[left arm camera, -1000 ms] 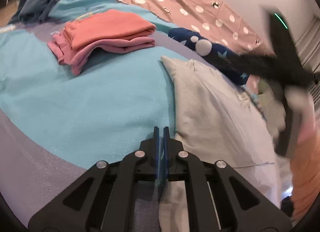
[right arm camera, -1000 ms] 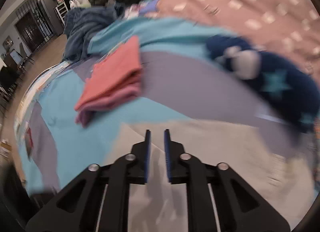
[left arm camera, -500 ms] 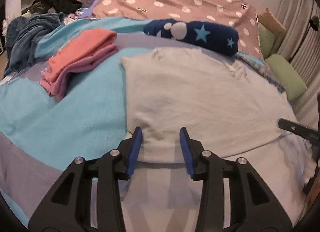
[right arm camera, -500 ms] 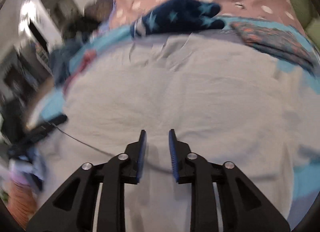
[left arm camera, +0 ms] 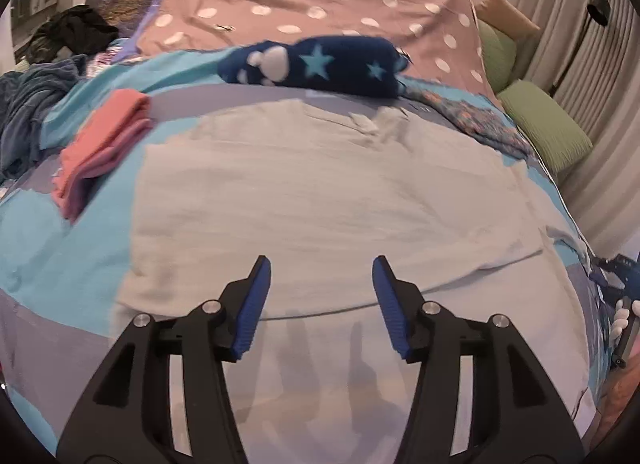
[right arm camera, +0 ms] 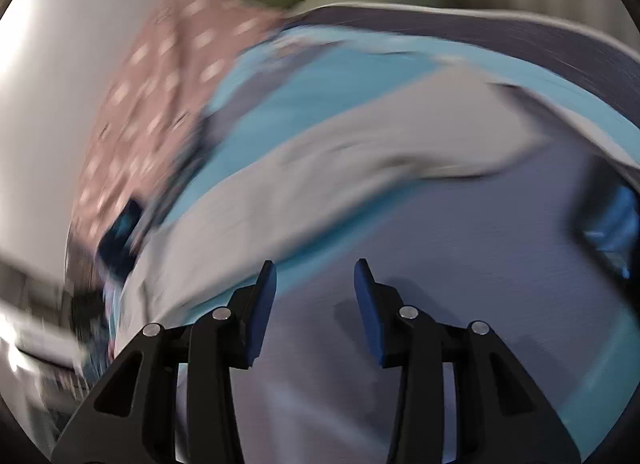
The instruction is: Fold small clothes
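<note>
Both grippers opening and empty above the spread garment.

Left gripper point(left arm camera: 320, 276) hangs over the near hem of the pale grey garment point(left arm camera: 320, 192), which we see laid flat on the blue-and-grey bedspread point(left arm camera: 52, 264); right gripper point(right arm camera: 315, 278) hangs past its edge, in a motion-blurred view. Risk, in our judgement: pinching the bedspread along with the hem, or catching only one layer, would skew the fold. Folded pink clothes point(left arm camera: 100, 144) lie well apart.
</note>
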Available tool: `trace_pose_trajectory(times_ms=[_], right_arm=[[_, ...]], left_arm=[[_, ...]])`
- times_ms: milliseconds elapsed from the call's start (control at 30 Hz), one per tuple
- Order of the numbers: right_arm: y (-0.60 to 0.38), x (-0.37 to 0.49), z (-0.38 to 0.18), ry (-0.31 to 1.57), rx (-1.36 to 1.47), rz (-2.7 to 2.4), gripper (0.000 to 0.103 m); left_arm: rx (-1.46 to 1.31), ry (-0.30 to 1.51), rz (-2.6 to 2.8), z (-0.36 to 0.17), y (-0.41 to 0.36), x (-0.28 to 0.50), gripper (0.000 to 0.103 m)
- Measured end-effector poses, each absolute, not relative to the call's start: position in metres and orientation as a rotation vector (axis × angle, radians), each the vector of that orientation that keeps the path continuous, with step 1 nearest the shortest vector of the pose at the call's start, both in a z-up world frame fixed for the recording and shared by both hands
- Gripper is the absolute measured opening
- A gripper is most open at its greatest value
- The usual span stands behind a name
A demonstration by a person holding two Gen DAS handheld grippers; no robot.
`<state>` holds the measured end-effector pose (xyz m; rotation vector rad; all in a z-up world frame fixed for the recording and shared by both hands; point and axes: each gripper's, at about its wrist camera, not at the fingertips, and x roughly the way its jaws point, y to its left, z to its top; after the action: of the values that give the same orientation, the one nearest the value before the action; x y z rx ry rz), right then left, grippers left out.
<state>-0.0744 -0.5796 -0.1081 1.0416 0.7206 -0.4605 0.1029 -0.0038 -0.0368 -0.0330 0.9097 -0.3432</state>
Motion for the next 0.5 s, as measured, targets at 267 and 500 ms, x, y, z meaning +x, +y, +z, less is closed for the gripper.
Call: trace_pose_trajectory(times_ms=[267, 500], right_arm=[[-0.619, -0.091, -0.131, 0.686, 1.136, -0.52, 0.042], [-0.636, -0.094, -0.14, 0.62, 1.217, -0.528, 0.044]], left_arm=[[0.006, 0.964, -0.389, -0.052, -0.055, 0.104, 0.054], [0.039, 0.985, -0.375, -0.066, -0.066, 0.108, 0.056]])
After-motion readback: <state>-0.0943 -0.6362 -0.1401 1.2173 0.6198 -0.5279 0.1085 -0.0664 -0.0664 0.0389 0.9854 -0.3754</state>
